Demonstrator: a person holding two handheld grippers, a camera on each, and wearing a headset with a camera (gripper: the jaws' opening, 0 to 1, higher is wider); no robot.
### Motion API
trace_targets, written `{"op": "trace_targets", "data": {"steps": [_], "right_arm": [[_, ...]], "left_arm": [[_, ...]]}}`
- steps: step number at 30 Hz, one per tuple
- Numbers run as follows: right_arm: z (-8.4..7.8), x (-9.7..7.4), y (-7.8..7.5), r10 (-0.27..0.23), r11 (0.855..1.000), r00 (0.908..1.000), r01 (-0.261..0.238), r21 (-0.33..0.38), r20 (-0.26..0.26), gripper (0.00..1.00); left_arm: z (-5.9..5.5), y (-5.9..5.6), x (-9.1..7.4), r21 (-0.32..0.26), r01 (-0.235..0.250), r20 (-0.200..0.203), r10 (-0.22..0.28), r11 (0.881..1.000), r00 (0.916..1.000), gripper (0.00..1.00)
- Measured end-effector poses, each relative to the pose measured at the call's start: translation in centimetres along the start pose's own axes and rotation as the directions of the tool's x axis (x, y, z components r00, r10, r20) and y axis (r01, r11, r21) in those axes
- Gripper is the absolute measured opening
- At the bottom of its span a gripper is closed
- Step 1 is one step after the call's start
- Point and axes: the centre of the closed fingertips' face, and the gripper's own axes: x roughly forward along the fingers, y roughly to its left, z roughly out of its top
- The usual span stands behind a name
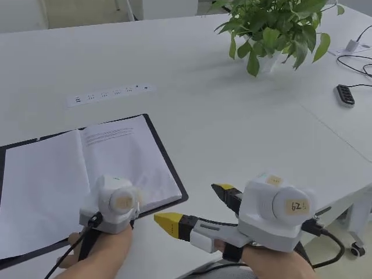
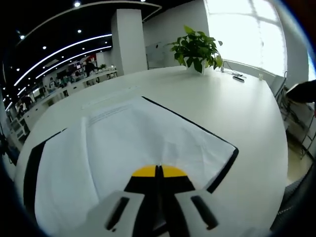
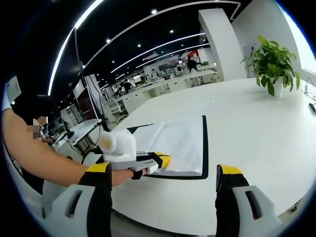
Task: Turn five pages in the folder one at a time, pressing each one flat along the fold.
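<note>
The folder [image 1: 168,160] lies open on the white table at the left, black cover under white pages [image 1: 52,180], and the right page [image 2: 148,133] carries a few printed lines at its top. My left gripper [image 1: 115,203] hovers over the near part of that right page. Its yellow-tipped jaws [image 2: 158,171] are shut together, with the paper spreading out beyond them. My right gripper [image 1: 196,204] is held open over bare table, just right of the folder's near corner. In the right gripper view the right gripper [image 3: 164,170] frames the left gripper [image 3: 129,153] and the folder [image 3: 203,148].
A leafy potted plant [image 1: 273,29] stands at the far right of the table [image 1: 232,116]. A flush socket strip [image 1: 110,93] lies beyond the folder. A black power strip [image 1: 344,95] and cables [image 1: 363,67] sit at the right edge. The table's near edge runs just under my hands.
</note>
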Motion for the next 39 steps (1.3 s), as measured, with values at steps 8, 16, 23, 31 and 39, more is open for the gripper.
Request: {"op": "trace_targets", "data": {"steps": [8,16,23,31,39], "right_arm": [[0.3,1.2,-0.9,0.021,1.0,0.9998,-0.021,0.023,-0.006,0.81],[-0.2,3.7,-2.4,0.045,0.995,0.9987,-0.043,0.091,-0.025,0.69],[-1.4,6.5,-3.2,0.08,0.986,0.9943,-0.069,0.153,-0.07,0.58],[-2.0,8.4,-3.9,0.101,0.981,0.9904,-0.084,0.176,-0.094,0.54],[-2.5,9.6,-4.2,0.124,0.974,0.9862,-0.101,0.202,-0.109,0.48]], "left_arm": [[0.0,0.3,0.1,-0.139,0.001,0.001,-0.001,0.99,1.0,0.0],[0.0,0.3,0.3,-0.244,0.011,-0.001,-0.012,0.97,0.9999,0.0],[-0.1,0.2,0.3,-0.238,0.015,-0.003,-0.017,0.971,0.9999,0.0],[-0.1,0.2,0.4,-0.247,0.018,0.0,-0.019,0.969,0.9998,0.0],[-0.1,0.2,0.3,-0.249,0.014,0.001,-0.014,0.968,0.9999,0.0]]}}
